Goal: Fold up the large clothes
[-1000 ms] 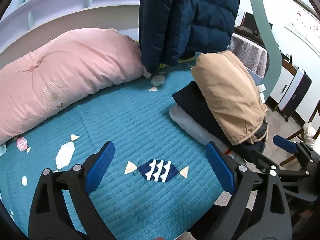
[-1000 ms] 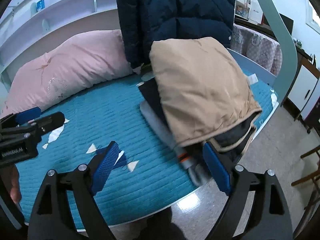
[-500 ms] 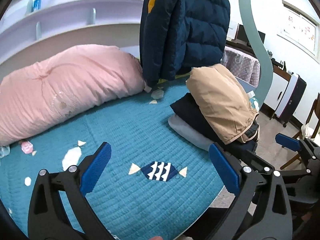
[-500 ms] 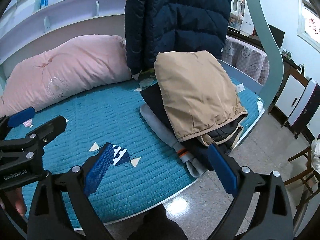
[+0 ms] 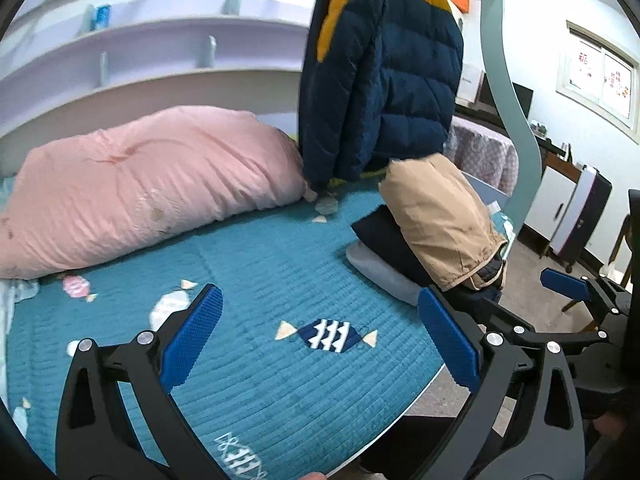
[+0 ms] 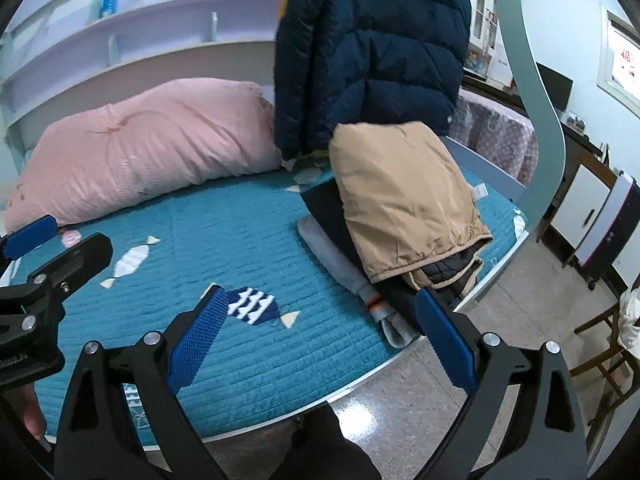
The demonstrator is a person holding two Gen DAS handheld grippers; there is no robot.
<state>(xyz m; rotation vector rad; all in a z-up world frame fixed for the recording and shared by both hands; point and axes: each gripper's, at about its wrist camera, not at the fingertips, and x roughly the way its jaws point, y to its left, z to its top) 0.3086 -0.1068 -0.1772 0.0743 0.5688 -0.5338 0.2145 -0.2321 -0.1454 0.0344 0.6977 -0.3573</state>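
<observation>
A: What is seen on the bed?

B: A teal quilted cover (image 5: 248, 264) with stitched rows and candy shapes is spread flat. At about 2 o'clock in the left wrist view, a pile of folded clothes (image 5: 432, 240) is stacked near the bed's edge. A tan jacket (image 5: 440, 216), smooth and a bit shiny, is laid on top. A dark folded piece (image 5: 380, 236) is tucked under it, and a soft grey piece (image 5: 376, 272) is found at the bottom.

A: And behind the pile?

B: A puffy navy coat (image 5: 384, 92) with a yellow patch is hung up at 12 o'clock (its hem nearly reaches the bed). A big pink pillow (image 5: 148, 188), plump and wrinkled, is laid at 10 o'clock.

A: How are the claws held?

B: The left gripper (image 5: 320, 344) is spread wide, with nothing held between its bumpy blue pads (image 5: 192, 340). The right gripper (image 6: 320, 344) is spread wide too, also with nothing held. In its view the pile (image 6: 400, 216) is seen at 1 o'clock, just past its right pad.
</observation>
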